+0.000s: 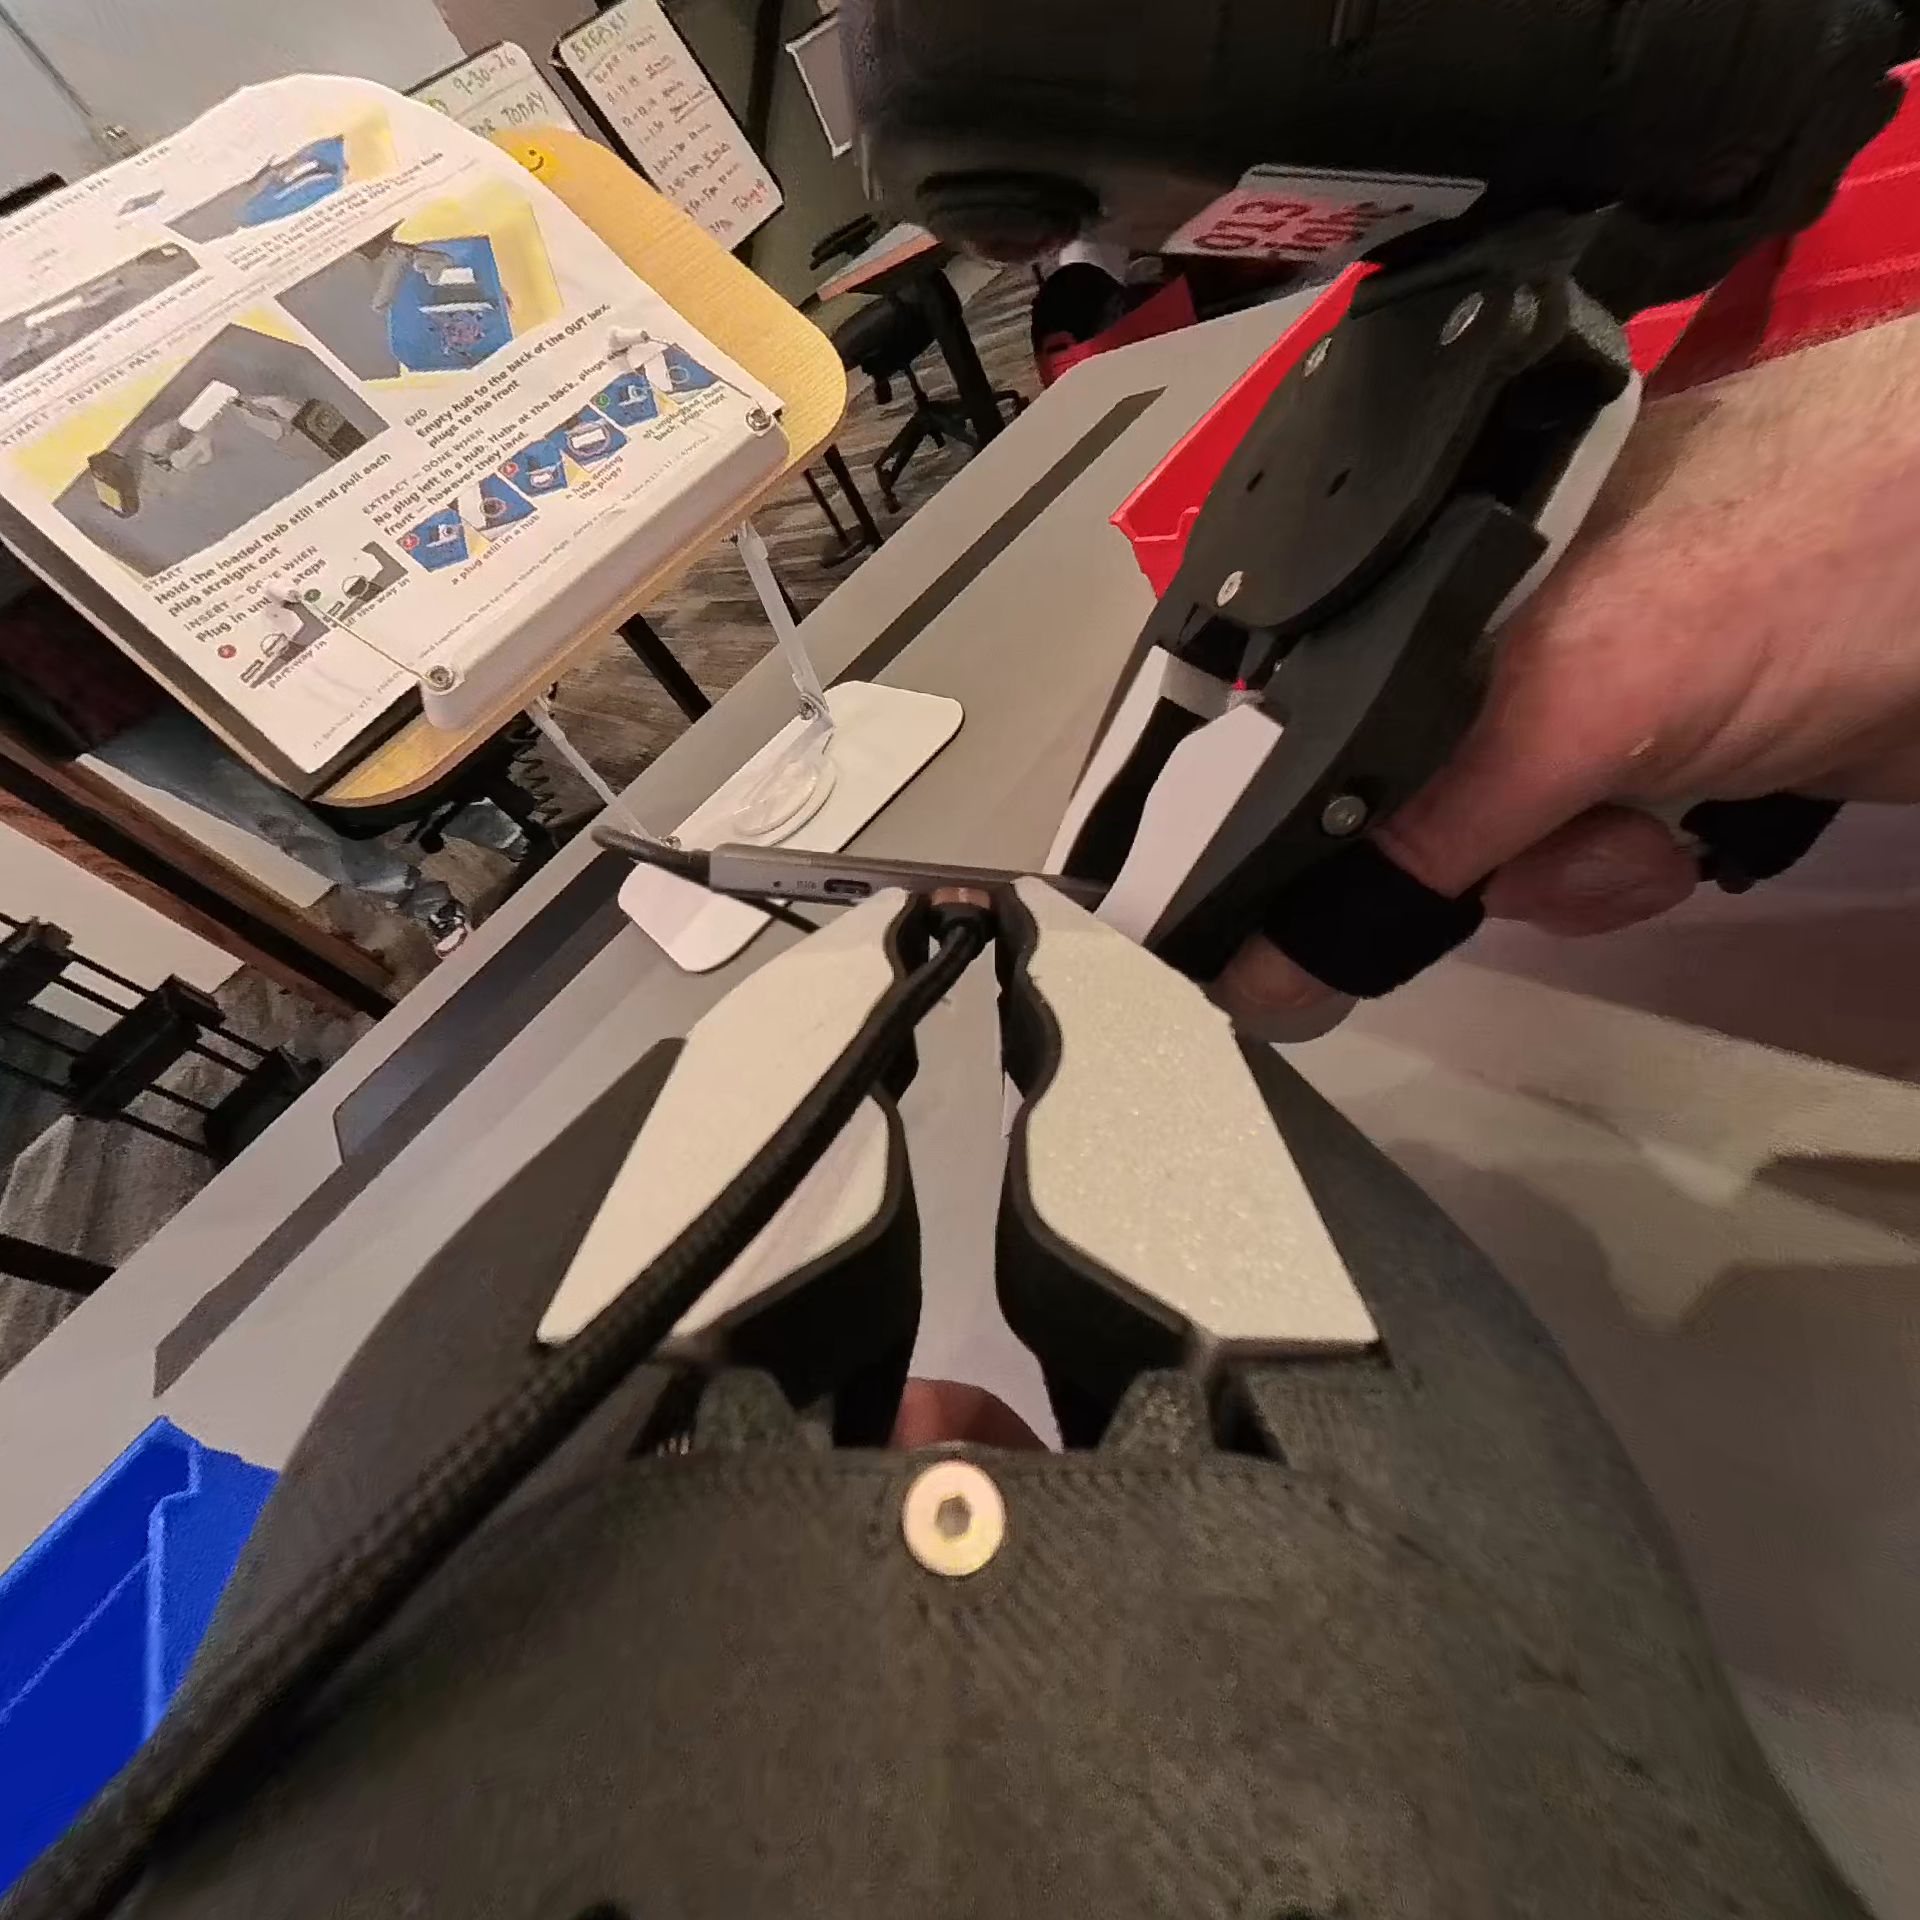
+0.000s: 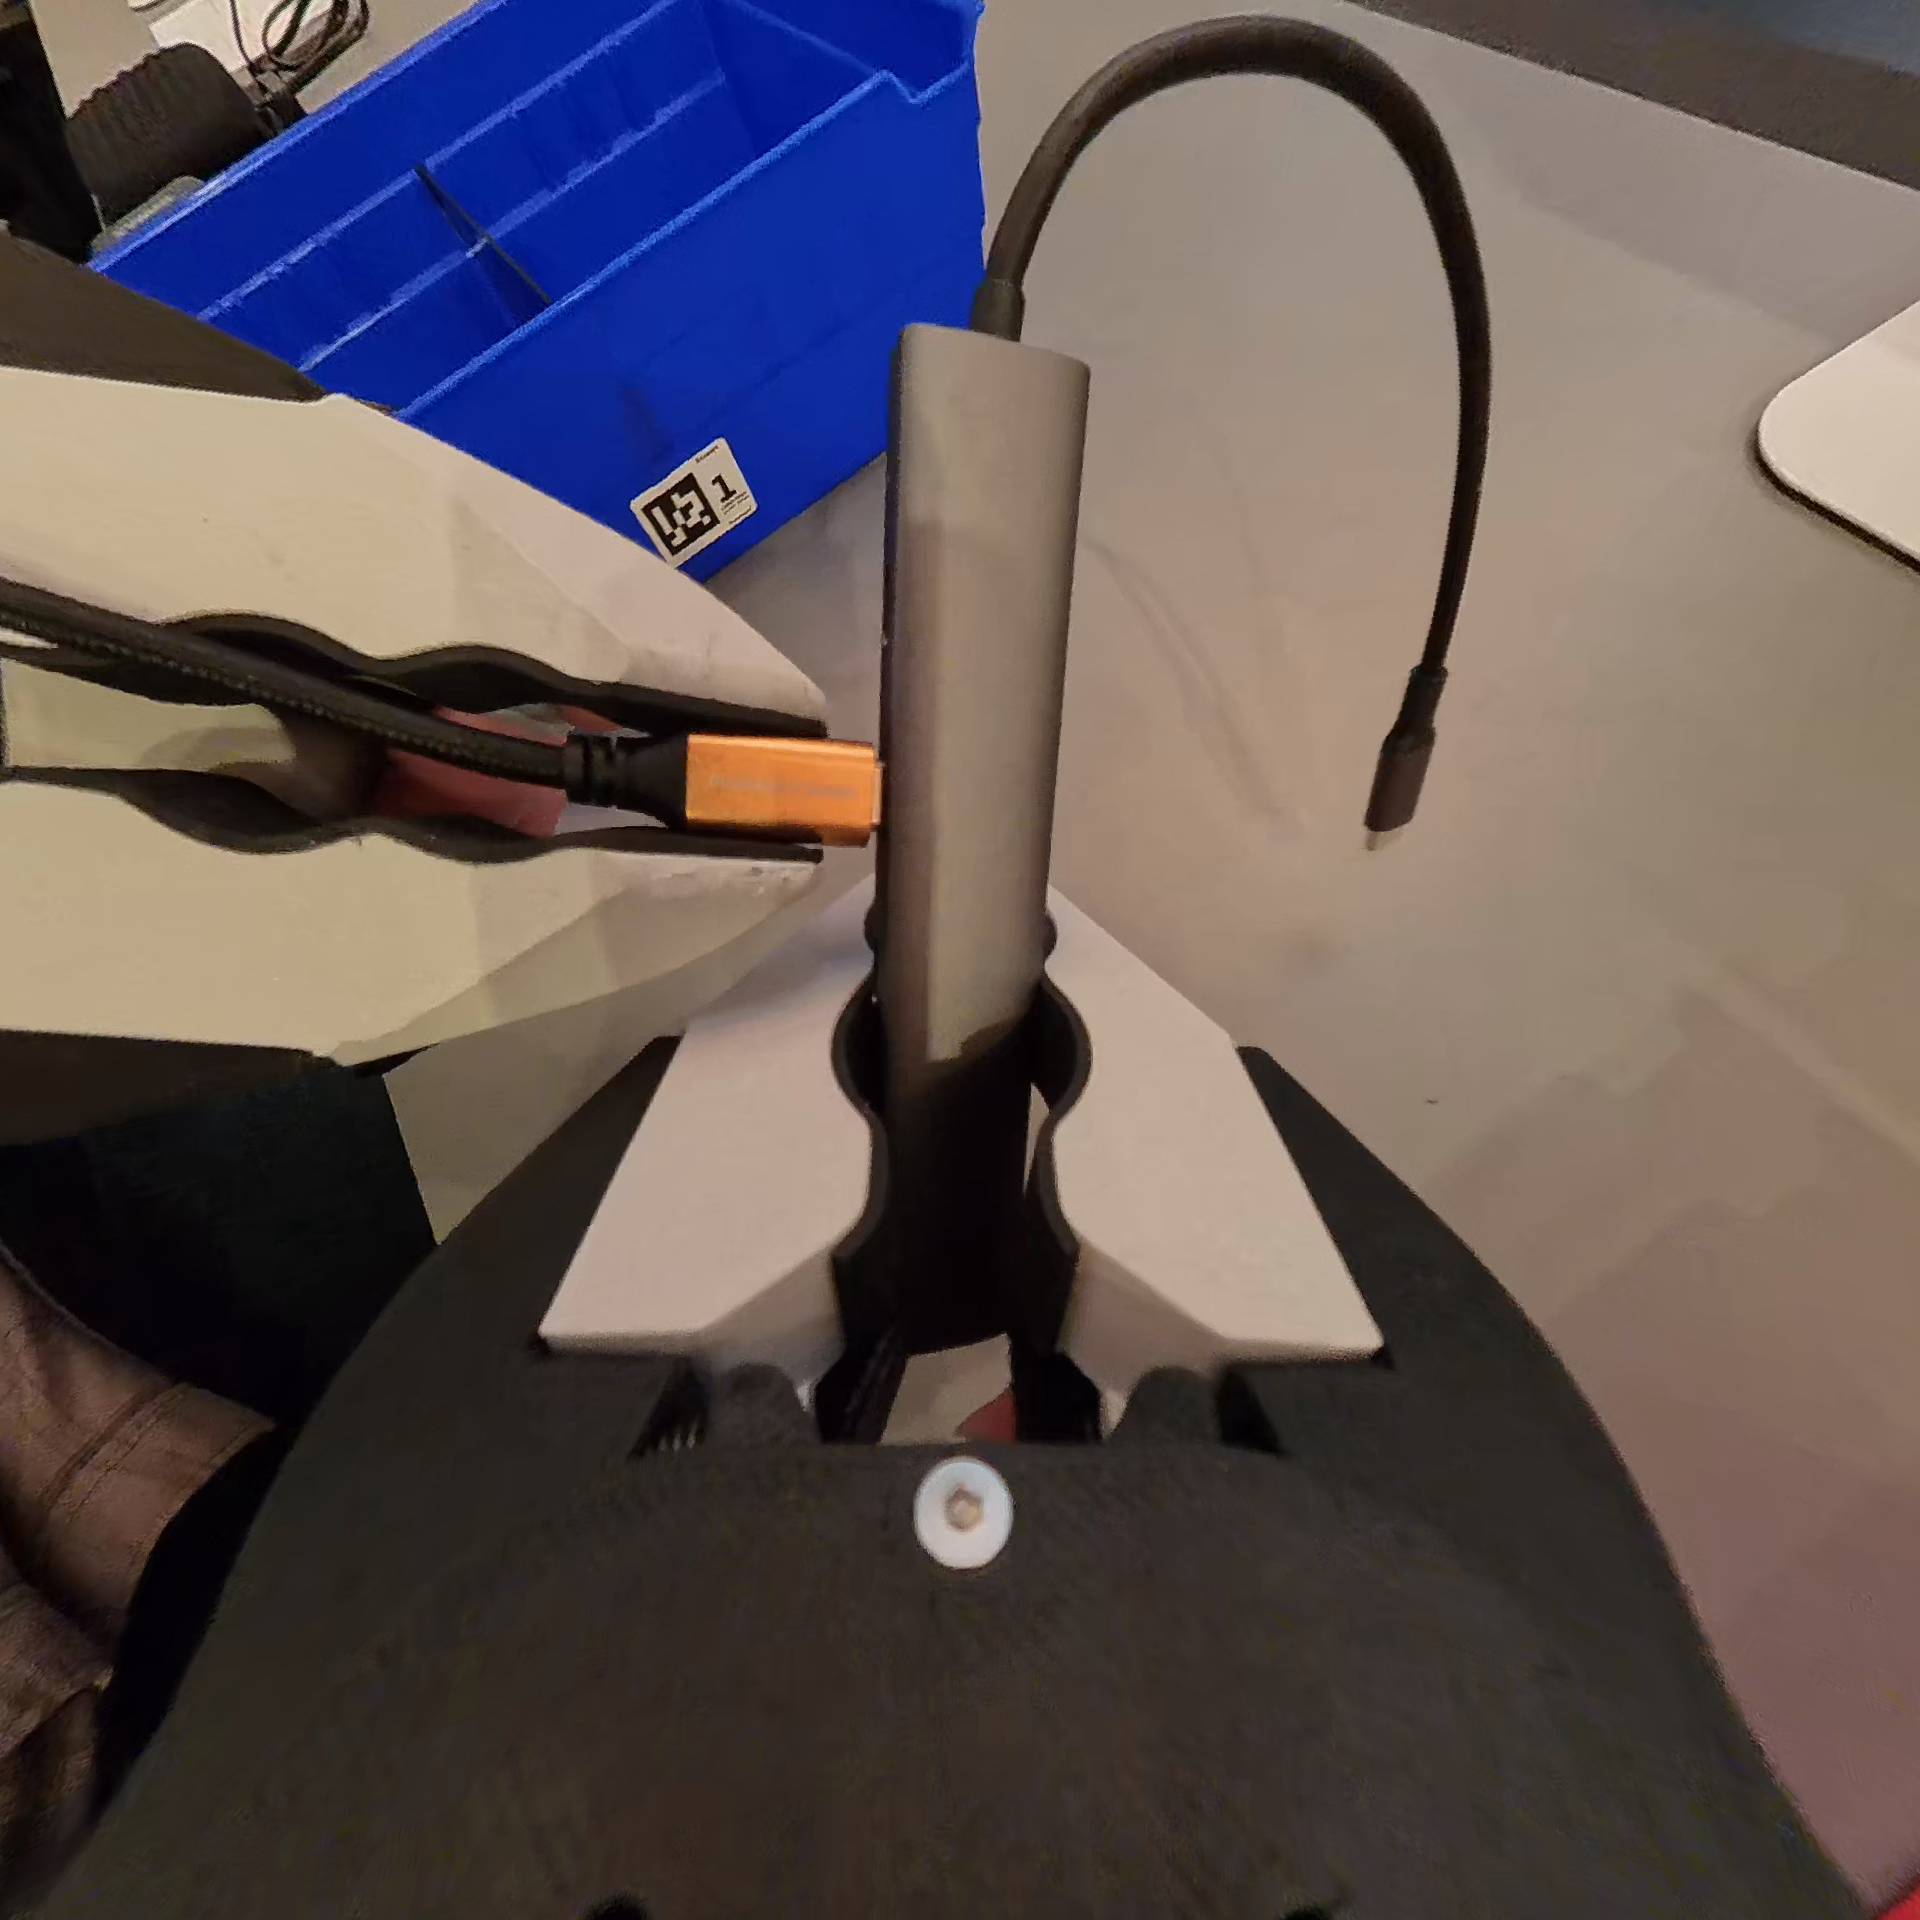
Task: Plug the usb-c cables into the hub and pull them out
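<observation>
Right wrist view has the grey hub [image 2: 977, 665] dead centre, standing up between the right gripper [image 2: 961, 997] fingers, which are clamped on its lower end. Its own black lead [image 2: 1455, 416] loops over toward 2 o'clock, plug dangling free. At 9 o'clock the left gripper [image 2: 810, 790] pinches the orange usb-c plug [image 2: 774, 792] — tip right against the hub's side, can't tell if it's seated. Braided cable [image 2: 312, 681] trails off left. Blue bin [image 2: 623, 260] sits at 11 o'clock on the grey table [image 2: 1558, 1039].
</observation>
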A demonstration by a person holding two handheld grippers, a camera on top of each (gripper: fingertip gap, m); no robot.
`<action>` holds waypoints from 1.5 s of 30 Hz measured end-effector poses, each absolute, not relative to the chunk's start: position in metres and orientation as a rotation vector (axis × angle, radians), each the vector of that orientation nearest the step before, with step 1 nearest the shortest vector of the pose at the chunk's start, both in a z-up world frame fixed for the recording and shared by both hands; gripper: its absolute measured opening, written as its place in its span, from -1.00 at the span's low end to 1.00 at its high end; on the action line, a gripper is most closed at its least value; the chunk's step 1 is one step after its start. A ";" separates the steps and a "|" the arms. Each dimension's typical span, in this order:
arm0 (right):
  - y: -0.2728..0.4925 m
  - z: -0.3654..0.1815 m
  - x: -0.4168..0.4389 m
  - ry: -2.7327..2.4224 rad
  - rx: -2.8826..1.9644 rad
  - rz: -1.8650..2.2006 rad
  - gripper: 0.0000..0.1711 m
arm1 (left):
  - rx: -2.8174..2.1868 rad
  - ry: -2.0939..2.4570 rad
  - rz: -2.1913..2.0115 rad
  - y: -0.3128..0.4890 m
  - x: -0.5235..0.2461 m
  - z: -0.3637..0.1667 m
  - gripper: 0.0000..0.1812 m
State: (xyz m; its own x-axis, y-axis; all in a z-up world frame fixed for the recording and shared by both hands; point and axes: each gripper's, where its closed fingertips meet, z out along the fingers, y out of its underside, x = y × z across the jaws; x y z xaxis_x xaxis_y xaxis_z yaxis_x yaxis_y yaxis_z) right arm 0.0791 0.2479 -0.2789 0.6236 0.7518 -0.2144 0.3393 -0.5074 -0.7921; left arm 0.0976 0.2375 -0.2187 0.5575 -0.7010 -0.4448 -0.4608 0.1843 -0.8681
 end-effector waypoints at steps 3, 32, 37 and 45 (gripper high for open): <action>0.249 -0.277 0.077 -0.825 -2.108 0.730 -0.84 | -1.451 1.045 -0.207 0.238 0.097 -0.217 -0.87; 0.255 -0.269 0.079 -0.738 -2.099 0.763 -0.81 | -1.366 1.086 -0.145 0.241 0.099 -0.210 -0.87; 0.260 -0.270 0.081 -0.688 -2.113 0.771 -0.83 | -1.386 1.014 -0.077 0.247 0.102 -0.210 -0.87; 0.265 -0.277 0.085 -0.670 -2.138 0.756 -0.83 | -1.458 0.954 -0.072 0.254 0.104 -0.218 -0.87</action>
State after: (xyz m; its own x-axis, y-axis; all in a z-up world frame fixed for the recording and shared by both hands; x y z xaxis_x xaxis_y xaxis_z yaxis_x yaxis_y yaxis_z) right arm 0.0853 0.2653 -0.2774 0.6874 0.6631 -0.2962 0.2150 -0.5754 -0.7891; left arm 0.1037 0.2538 -0.2182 0.6474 -0.5767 -0.4982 -0.4951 0.1788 -0.8503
